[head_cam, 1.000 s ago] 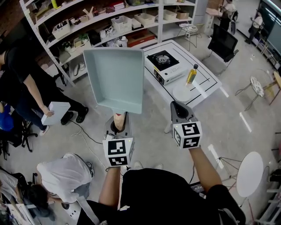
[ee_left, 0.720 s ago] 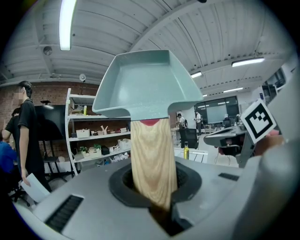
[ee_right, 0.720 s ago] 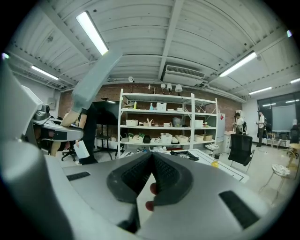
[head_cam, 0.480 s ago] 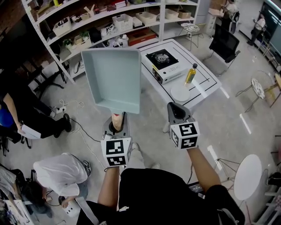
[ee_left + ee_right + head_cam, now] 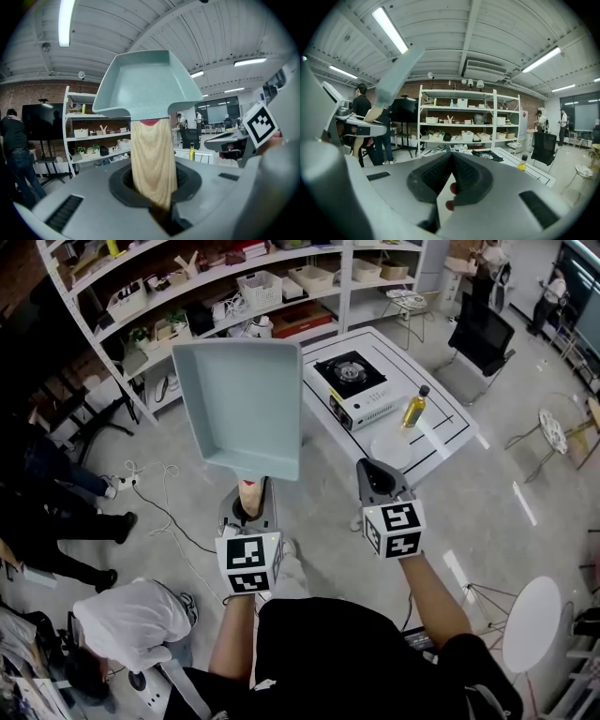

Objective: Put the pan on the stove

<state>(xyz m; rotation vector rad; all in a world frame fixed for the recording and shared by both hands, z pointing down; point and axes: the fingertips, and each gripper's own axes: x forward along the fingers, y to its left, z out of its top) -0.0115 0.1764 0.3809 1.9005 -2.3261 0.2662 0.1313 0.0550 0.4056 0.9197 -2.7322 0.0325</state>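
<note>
A pale teal square pan [image 5: 239, 409] with a wooden handle [image 5: 248, 497] is held up in the air, well short of the table. My left gripper [image 5: 250, 509] is shut on that handle; in the left gripper view the handle [image 5: 152, 159] runs down between the jaws and the pan [image 5: 145, 84] fills the upper middle. My right gripper [image 5: 378, 480] is beside it, jaws shut together with nothing in them [image 5: 451, 165]. The gas stove [image 5: 354, 381] sits on a white table [image 5: 450, 404] ahead to the right, its burner bare.
An oil bottle [image 5: 413, 407] and a white plate [image 5: 392, 448] stand on the table beside the stove. Shelving [image 5: 216, 296] with boxes lines the back. People stand and crouch at the left [image 5: 131, 615]. A round white side table [image 5: 532, 615] is at the lower right.
The pan and both grippers hold almost the same place in the view. The people at the left have shifted, one walking off toward the edge.
</note>
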